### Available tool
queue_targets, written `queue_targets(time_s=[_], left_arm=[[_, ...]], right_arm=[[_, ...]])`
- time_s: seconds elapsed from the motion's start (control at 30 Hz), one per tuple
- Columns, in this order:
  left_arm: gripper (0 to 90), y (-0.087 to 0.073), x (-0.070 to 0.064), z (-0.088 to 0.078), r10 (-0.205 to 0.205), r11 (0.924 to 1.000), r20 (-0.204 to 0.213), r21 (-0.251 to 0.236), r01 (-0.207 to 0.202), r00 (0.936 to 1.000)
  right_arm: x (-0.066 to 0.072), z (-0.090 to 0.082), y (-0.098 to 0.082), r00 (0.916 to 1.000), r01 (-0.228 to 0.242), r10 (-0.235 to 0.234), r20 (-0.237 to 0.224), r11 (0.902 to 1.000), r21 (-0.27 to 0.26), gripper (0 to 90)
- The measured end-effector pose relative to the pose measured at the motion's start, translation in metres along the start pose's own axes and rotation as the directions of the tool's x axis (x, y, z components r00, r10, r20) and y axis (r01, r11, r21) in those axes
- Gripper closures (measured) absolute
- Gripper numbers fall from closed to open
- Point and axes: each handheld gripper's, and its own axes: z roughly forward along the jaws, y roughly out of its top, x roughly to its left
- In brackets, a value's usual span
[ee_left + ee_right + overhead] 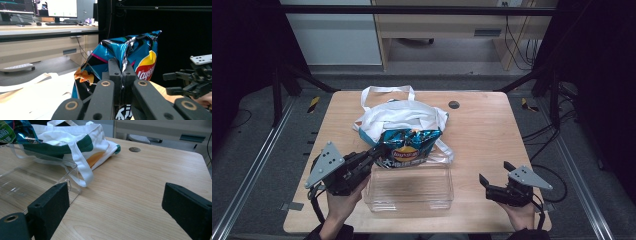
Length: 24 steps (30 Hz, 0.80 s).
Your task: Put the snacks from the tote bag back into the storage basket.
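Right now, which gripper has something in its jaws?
The left gripper: its jaws are shut on the chip bag. The right gripper stands open over bare table.

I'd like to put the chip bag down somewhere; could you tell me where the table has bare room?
Bare wood lies between the clear bin, the white tote bag and the open right gripper. The middle is crowded: the chip bag, pinched by the left gripper, overlaps tote and bin.

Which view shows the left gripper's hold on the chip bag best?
The left gripper view: the left gripper pinches the chip bag between shut pads. The high view shows it small, from above; the right gripper view catches a corner.
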Motion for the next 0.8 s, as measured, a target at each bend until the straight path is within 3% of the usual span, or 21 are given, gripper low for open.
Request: queue_targets(time_s=[0.33, 0.8], left_arm=[[89.5, -0.023, -0.01, 0.002, -0.012, 0.9978, 0.022, 0.065, 0.011, 0.9997], [89.4, -0.057, -0.01, 0.013, -0.054, 0.9847, 0.038, 0.168, 0.047, 0.9978]], right_arm=[[0.0, -0.001, 0.0, 1.0, -0.005, 0.005, 0.0, 1.0, -0.002, 7.8], [0.0, -0.001, 0.0, 1.0, -0.004, 0.004, 0.0, 1.0, -0.002, 7.8]])
